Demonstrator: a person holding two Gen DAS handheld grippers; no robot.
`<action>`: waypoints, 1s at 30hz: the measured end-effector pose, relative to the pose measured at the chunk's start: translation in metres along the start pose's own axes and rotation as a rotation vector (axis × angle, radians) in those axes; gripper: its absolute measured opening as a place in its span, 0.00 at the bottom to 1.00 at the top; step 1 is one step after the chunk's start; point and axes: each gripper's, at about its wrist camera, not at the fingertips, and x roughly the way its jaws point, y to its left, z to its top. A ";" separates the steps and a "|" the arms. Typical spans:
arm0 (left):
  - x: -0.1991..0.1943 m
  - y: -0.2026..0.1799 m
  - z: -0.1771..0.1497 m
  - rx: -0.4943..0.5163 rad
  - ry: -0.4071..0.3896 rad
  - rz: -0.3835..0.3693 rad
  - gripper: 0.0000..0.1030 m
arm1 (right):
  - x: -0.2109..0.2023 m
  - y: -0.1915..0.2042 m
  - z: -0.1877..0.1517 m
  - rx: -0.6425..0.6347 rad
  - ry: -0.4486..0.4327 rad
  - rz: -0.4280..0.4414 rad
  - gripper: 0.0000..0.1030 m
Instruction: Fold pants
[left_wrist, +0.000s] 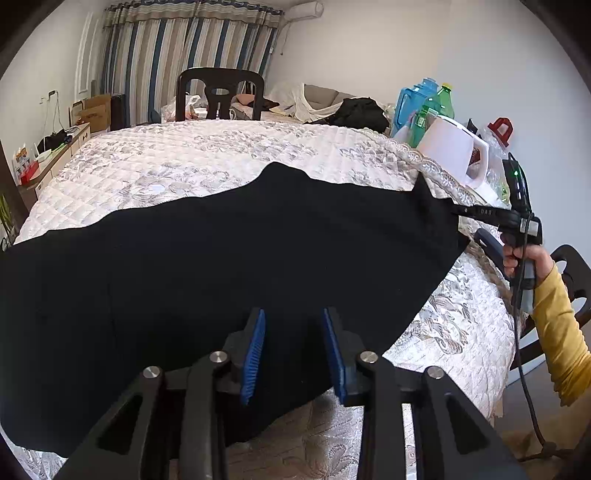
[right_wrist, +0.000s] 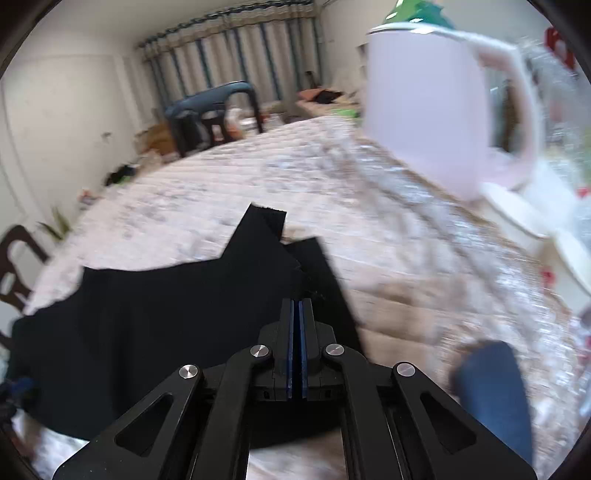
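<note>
Left wrist view: black cloth pants (left_wrist: 229, 258) are being shown spread flat across a quilted, floral, cream bedspread (left_wrist: 192, 158), one edge hanging over the near side. The left gripper (left_wrist: 293, 354) is being held just above the fabric with its blue-padded fingers (left_wrist: 255, 354) apart and nothing pressed between them. At the right, the right gripper (left_wrist: 461, 211) is being gripped by a hand (left_wrist: 517, 258) in a yellow sleeve (left_wrist: 557, 332), its tip at the pants' far corner. Right wrist view: the right gripper (right_wrist: 298, 306) is being seen with its fingers closed together over the pants (right_wrist: 166, 317); whether cloth is being pinched cannot be told. A pale pink plastic jug (right_wrist: 424, 110) is being blurred at the upper right.
</note>
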 end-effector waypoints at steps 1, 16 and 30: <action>0.001 0.000 0.000 0.001 0.005 0.002 0.36 | 0.001 -0.001 -0.002 -0.005 0.012 -0.013 0.02; 0.003 -0.003 -0.003 0.004 0.025 0.006 0.36 | -0.012 -0.032 -0.025 0.068 0.060 -0.109 0.02; 0.005 -0.022 0.012 0.030 0.025 -0.034 0.46 | 0.005 0.015 0.007 -0.062 -0.008 -0.060 0.24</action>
